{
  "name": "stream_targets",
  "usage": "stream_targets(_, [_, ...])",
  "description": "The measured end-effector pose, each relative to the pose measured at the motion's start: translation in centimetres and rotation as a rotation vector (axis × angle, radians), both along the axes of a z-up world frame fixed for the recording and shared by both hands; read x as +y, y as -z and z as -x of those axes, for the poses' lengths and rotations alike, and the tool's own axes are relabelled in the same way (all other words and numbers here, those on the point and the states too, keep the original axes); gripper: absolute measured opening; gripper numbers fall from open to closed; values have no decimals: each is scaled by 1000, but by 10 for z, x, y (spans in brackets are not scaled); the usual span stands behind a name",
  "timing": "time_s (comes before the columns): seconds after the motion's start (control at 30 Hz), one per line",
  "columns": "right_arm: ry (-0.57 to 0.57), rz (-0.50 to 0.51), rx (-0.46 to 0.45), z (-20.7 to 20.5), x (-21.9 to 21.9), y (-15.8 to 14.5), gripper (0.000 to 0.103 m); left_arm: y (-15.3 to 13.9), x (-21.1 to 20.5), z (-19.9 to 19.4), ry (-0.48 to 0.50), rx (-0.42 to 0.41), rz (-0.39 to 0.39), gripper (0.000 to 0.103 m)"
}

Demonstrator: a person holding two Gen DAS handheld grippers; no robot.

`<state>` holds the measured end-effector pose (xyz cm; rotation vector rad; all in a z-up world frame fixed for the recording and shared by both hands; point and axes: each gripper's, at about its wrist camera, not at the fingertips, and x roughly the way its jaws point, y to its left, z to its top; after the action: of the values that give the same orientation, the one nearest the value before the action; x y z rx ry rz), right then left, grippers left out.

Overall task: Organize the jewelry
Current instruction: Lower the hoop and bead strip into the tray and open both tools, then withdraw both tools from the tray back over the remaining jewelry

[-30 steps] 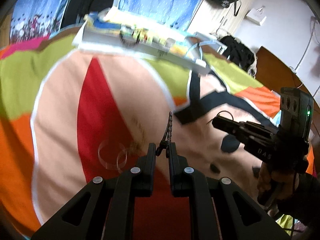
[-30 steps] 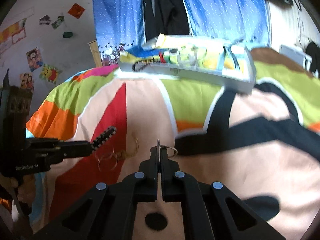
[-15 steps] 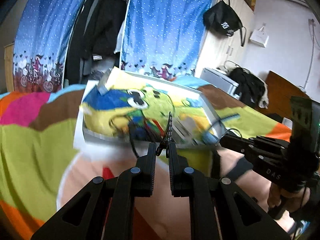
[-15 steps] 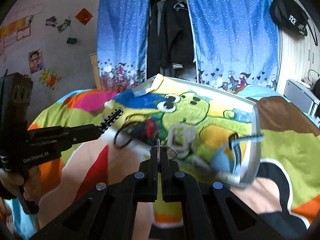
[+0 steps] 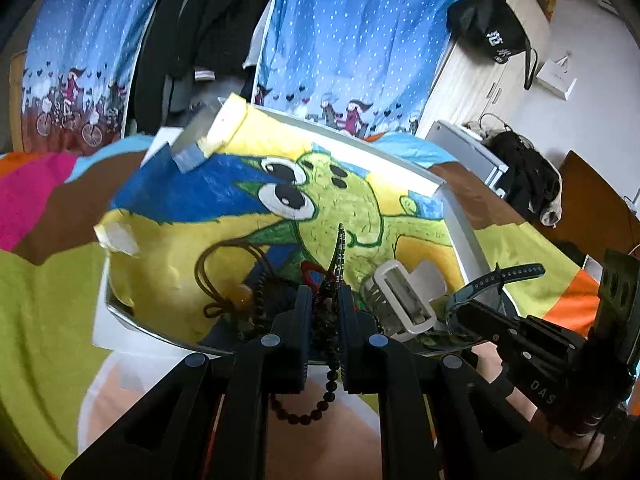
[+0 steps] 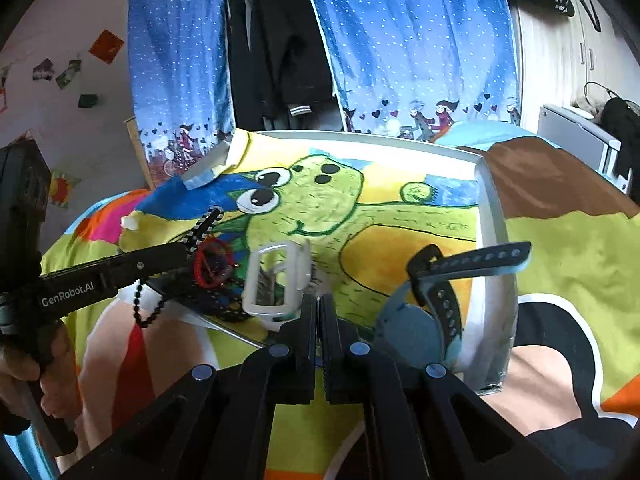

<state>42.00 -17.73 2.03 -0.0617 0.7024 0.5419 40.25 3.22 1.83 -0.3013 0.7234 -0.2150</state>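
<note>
**Both grippers at the tray's near edge, ready for deposit**

Landmark: the white tray [image 6: 494, 240], lined with a green cartoon drawing, resting on the multicoloured bedspread [image 6: 568, 240].

Left gripper [image 5: 323, 304]: jaws clamped on a dark beaded strand [image 5: 326, 390]. Part of the strand stands up past the fingertips as a black-and-white patterned strip; the rest hangs in a loop below the jaws, outside the tray's near edge. The grip is probably held so the loose strand stays under control until it is over the tray floor.

Right gripper [image 6: 319, 312]: jaws drawn together, almost touching, at the tray's near edge. Whether anything small is pinched between them cannot be told from either view.

Contents inside the tray, near side, counted:
- one white rectangular buckle [image 6: 276, 276], centre;
- one blue watch [image 6: 416, 332] with a dark perforated strap, towards the right wall, strap end sticking up above the rim;
- one red corded ornament [image 6: 212, 262], left of the buckle;
- one brown cord with an amber bead [image 5: 240, 294], further left;
- a tangle of dark beads beside it, number of pieces unclear.

Items cluster at the near side, probably because that edge is reached first.
</note>
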Motion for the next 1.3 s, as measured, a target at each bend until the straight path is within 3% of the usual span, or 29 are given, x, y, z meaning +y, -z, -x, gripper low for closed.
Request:
stream_targets(0.2, [12,16,-5,2,-2,2,6,2,-2,0,6,23,-7,10])
stream_targets(0.23, [14,19,-6,2,-2,2,8,1,-3,1,6,27,-15,10])
stream_targets(0.3, [17,20,-9,4,-4,1,24,0,-4,0,-1,35,-31,14])
stream_targets(0.37, [22,17,-19,8,-6,-2,30,-2,-4,3,-8,33,-22,34])
stream_targets(0.47, [28,24,-44,15,-10,-9,35,-8,0,13,-29,-7,6,52])
stream_targets(0.7, [45,-35,-101,38,-25,-35,80,-37,3,49,-100,-82,-5,74])
stream_targets(0.83, [46,-78,-138,58,-35,-53,90,-57,7,80,-168,-167,-20,92])
stream_targets(0.9, [43,-104,-164,71,-38,-64,100,-65,7,97,-193,-204,-41,94])
stream_targets(1.1, [21,-135,-235,112,-40,-91,103,-81,3,145,-199,-265,-115,96])
stream_targets(1.3, [-9,-134,-292,159,-39,-102,103,-81,4,193,-204,-274,-126,96])
